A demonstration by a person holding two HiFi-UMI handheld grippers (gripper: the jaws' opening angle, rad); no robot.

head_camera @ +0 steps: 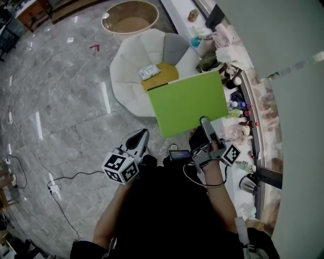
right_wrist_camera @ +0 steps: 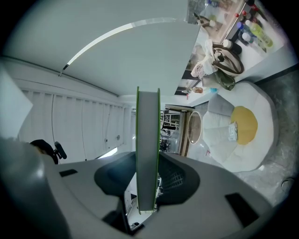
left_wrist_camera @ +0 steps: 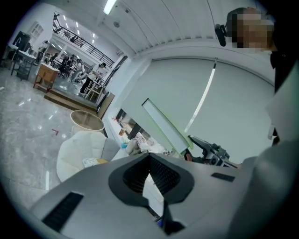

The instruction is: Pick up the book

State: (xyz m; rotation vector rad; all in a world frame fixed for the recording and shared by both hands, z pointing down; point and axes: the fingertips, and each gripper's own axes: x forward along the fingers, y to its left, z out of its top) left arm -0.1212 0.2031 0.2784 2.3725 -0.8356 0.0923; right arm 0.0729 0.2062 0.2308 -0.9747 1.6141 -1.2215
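We hold the flat green rectangular book (head_camera: 190, 103) clamped in the right gripper (head_camera: 205, 123); the left gripper (head_camera: 142, 135) is closed and empty.

Bright and even throughout, lit from overhead by a long white ceiling strip lamp (left_wrist_camera: 110, 5) and its neighbours, with pale streaks of glare across the polished grey marble floor (head_camera: 66, 111) and only faint, soft shadow round the white petal-shaped upholstered seat (head_camera: 132, 76). Sharp and well saturated in the head view on the flat bright green book (head_camera: 190, 103), though bowed toward the edges. Heavily fish-eyed and ringed with black corners in both gripper views, soft and out of focus up close on the smooth grey plastic fingers (left_wrist_camera: 84, 186), crisper farther off.
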